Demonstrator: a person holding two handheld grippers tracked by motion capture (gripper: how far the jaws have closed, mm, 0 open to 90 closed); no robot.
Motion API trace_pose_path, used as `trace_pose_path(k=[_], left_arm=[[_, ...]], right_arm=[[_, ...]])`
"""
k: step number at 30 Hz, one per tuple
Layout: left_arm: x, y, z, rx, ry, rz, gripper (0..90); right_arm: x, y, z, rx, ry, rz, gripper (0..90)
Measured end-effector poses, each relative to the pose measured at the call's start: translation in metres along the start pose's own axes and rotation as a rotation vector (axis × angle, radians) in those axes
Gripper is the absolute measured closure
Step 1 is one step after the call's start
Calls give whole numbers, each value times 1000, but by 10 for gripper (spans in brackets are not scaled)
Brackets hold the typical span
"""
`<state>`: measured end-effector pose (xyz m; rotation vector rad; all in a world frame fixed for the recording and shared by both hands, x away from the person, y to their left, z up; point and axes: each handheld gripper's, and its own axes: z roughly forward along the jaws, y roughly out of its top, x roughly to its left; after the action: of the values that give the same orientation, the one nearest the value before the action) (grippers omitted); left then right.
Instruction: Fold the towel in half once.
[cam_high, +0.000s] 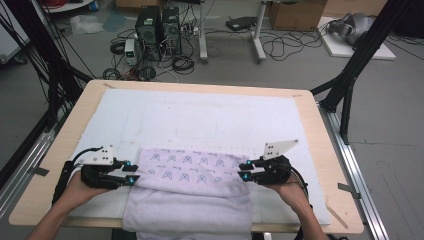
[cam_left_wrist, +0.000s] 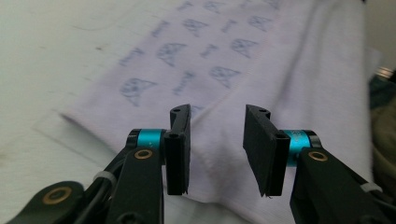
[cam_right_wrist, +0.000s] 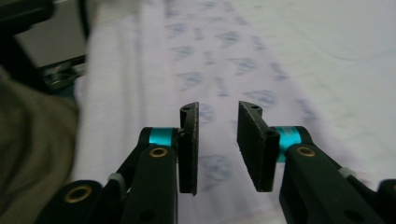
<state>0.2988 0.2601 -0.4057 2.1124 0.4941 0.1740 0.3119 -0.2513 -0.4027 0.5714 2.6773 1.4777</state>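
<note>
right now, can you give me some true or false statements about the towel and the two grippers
1. The towel is folded, its printed band facing up. True.
2. The left gripper is clamped on the towel. False: its jaws stand apart with nothing between them.
3. The right gripper sits at the towel's right edge. True.
4. The towel lies on bare wood. False: it lies on a white mat covering the table.
5. The towel hangs over the table's near edge. True.

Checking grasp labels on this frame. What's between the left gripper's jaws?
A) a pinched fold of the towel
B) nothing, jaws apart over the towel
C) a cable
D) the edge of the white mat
B: in the left gripper view the left gripper has its jaws apart with an empty gap, and the printed towel lies beyond them, ungripped.
</note>
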Motion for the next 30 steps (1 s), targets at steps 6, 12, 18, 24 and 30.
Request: trace_pose_path(k=[6, 12, 18, 24, 30], left_arm=[[33, 15, 18, -22, 115, -67, 618], [56, 4, 44, 74, 207, -139, 565], [56, -1, 56, 138, 194, -142, 475], [53, 6, 57, 133, 208, -116, 854], [80, 31, 61, 56, 336, -139, 858]], right_arm=[[-30, -3, 7, 77, -161, 40, 560], [-51, -16, 20, 126, -194, 105, 422], [-56, -19, 32, 156, -193, 94, 574], [-58, -13, 33, 168, -147, 69, 855], [-90, 8, 34, 145, -226, 72, 859]])
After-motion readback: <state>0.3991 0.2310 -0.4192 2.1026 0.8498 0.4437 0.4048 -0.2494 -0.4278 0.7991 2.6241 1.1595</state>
